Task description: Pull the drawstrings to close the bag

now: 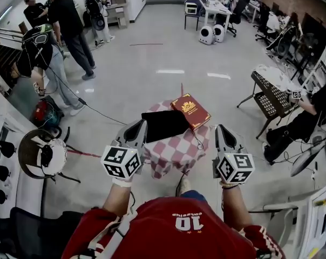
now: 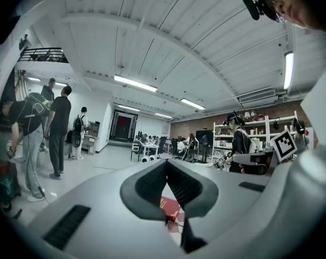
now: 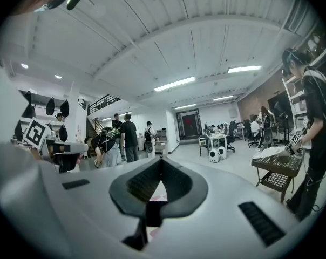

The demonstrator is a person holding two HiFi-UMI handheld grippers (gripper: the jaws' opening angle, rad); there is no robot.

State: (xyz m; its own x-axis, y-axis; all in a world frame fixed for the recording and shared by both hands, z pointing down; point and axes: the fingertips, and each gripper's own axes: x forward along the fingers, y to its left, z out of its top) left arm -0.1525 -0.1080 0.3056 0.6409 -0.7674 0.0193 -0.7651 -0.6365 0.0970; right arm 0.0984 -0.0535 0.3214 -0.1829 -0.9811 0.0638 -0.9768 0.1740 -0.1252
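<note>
Red shirt [image 1: 168, 233] printed 10, black bag [image 1: 164, 124], drawstring [image 3: 148, 217], red book [image 1: 190, 110]

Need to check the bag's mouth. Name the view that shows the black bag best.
Head view: the whole black bag lies flat on the checkered table, seen from above. Neither gripper view shows the bag itself.
</note>
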